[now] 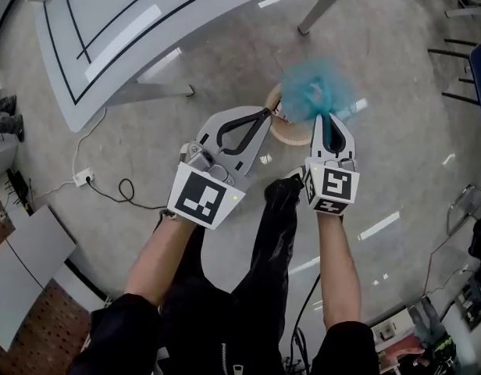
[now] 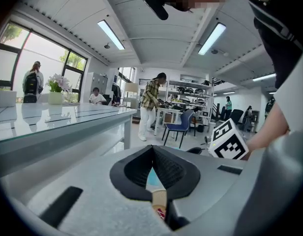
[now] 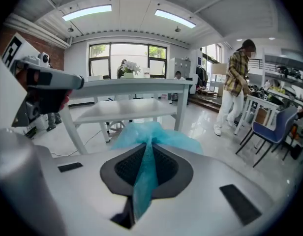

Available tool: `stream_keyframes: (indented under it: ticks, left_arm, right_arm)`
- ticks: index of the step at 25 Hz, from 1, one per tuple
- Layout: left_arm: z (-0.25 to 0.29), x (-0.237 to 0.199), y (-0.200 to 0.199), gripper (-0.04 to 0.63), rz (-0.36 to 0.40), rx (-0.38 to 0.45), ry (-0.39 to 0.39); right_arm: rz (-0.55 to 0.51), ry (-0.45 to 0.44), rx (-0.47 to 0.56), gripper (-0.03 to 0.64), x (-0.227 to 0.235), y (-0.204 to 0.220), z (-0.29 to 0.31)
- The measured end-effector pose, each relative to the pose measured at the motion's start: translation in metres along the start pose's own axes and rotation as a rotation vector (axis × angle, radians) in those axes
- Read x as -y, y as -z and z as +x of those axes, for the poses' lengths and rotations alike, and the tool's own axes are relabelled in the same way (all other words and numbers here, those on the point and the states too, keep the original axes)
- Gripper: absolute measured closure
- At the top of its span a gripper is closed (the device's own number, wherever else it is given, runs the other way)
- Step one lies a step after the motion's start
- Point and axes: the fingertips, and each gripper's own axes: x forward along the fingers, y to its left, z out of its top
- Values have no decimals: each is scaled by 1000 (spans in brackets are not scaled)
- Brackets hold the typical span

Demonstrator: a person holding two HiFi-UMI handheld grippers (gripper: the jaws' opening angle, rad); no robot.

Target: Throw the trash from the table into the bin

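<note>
We stand beside the pale surface point(image 1: 108, 22), over the round tan bin point(image 1: 291, 137) on the floor. Our left claw point(image 1: 267, 114) is clenched, empty. Our right claw point(image 1: 328, 117) grasps fluffy blue mesh trash point(image 1: 315, 92), held at the bin's far rim.

Between the right gripper's point(image 3: 150, 144) jaws we see thin, gauzy blue cloth point(image 3: 141, 181), matt and crinkled. Between the left gripper's point(image 2: 152, 148) jaws is a smooth tan paper cup point(image 2: 159, 200). The jaw shells are matt grey plastic, with ribbed black pads point(image 3: 167, 167). Beneath the jaws, the floor point(image 1: 397, 131) is glossy.
</note>
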Motion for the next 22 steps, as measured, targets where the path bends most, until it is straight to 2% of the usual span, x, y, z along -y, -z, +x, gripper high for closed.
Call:
stream_keyframes:
  ticks: [3, 7, 12, 19, 22]
  left_arm:
    - [-1, 7, 15, 589, 3, -3, 48]
    - [-3, 5, 41, 589, 6, 28, 98]
    - [5, 5, 91, 589, 66, 62, 143]
    - [21, 0, 174, 589, 66, 129, 175]
    - [29, 9, 206, 589, 64, 108, 217]
  right_arm:
    - [72, 55, -15, 594, 9, 27, 9]
    - [107, 126, -22, 594, 6, 64, 24]
    - [154, 189, -14, 594, -1, 115, 38]
    - [101, 207, -66, 595, -1, 188, 81]
    - [69, 203, -83, 594, 5, 211, 88]
